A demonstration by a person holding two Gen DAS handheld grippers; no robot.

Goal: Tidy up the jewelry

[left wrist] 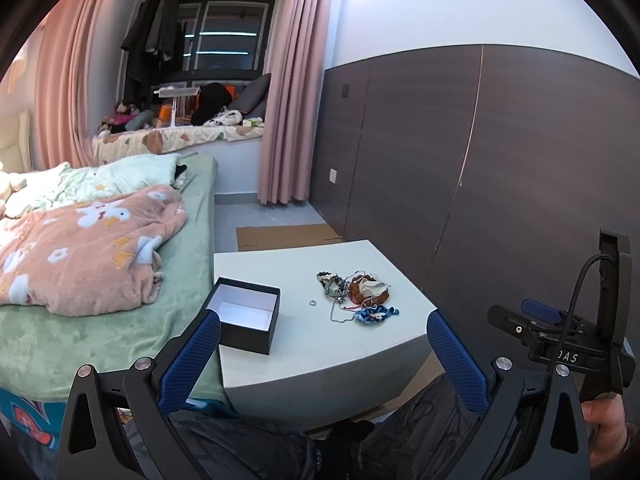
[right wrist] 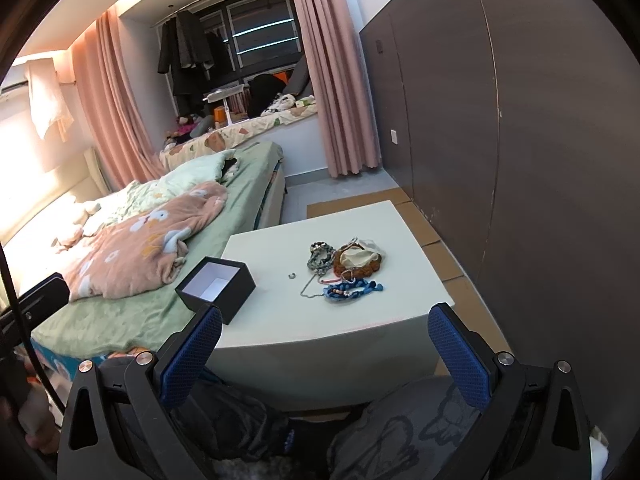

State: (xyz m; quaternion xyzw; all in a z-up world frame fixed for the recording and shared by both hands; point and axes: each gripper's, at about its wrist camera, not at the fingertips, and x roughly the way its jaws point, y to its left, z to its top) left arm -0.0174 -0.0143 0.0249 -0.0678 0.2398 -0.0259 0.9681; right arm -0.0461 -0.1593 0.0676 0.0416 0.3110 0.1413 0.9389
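The tangled heap of beaded bracelets, chains and blue cord jewelry (right wrist: pixel 346 270) lies on the right half of the white square side table (right wrist: pixel 320 320), well apart from both tools. A small silver ring (right wrist: pixel 291 275) sits alone just left of the heap. The open black cardboard box with white lining (right wrist: pixel 216 286) stands at the table's left edge, beside the green-sheeted bed (left wrist: pixel 100 332). We hold the left gripper (left wrist: pixel 320 340) and right gripper (right wrist: pixel 324 340) short of the table, jaws spread wide, empty. The heap lies ahead, slightly right of centre; we judge the right gripper nearer.
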